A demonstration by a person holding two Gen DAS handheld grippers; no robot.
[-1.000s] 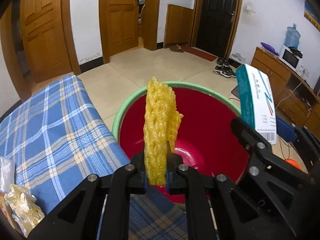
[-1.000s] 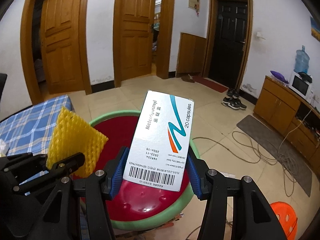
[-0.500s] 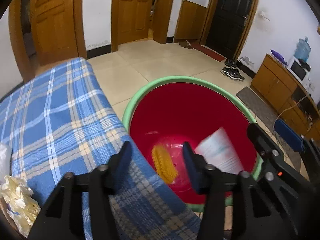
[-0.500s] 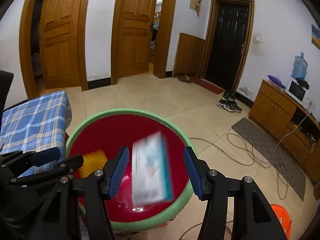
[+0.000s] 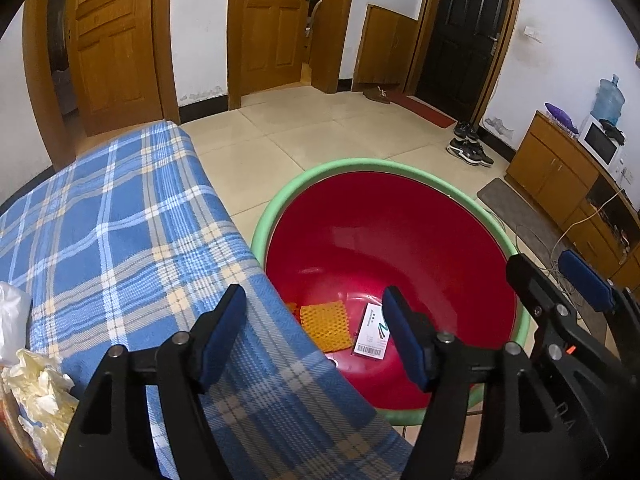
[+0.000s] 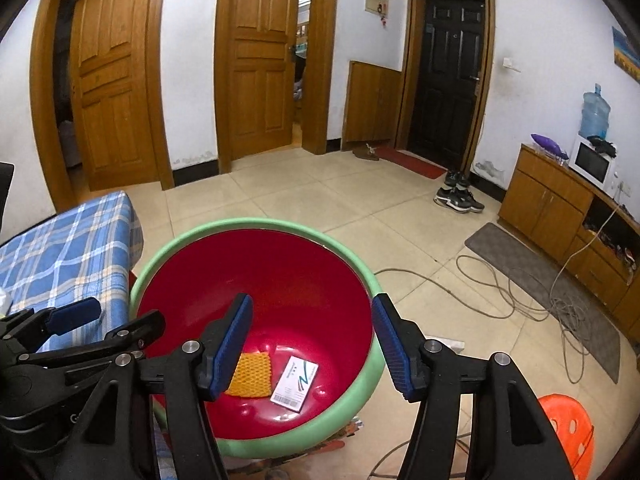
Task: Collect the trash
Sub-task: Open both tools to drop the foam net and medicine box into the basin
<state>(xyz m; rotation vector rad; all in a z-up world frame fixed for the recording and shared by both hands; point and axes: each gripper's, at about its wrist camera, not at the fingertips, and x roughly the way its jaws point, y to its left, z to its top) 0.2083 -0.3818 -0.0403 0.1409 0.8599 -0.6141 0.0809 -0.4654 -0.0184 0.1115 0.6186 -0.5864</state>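
Observation:
A red basin with a green rim (image 5: 360,166) (image 6: 256,224) stands beside the table. At its bottom lie a yellow foam net (image 5: 325,326) (image 6: 250,376) and a white medicine box (image 5: 372,332) (image 6: 295,383), side by side. My left gripper (image 5: 312,336) hovers over the table's edge and the basin, its jaws opening with nothing between them. My right gripper (image 6: 312,344) hangs above the basin, its jaws also opening and empty. The left gripper (image 6: 76,320) shows at the lower left of the right wrist view; the right gripper (image 5: 560,276) shows at the right of the left wrist view.
A blue plaid cloth (image 5: 120,232) covers the table left of the basin. Crumpled yellowish paper (image 5: 40,396) and a white bag (image 5: 12,320) lie at its near left. Cables (image 6: 520,292), an orange stool (image 6: 568,432), shoes (image 6: 456,196) and a wooden cabinet (image 6: 560,200) are to the right.
Both grippers let go: the yellow net and the medicine box fell from the jaws and now lie at the basin's bottom. Both pairs of jaws stand wider.

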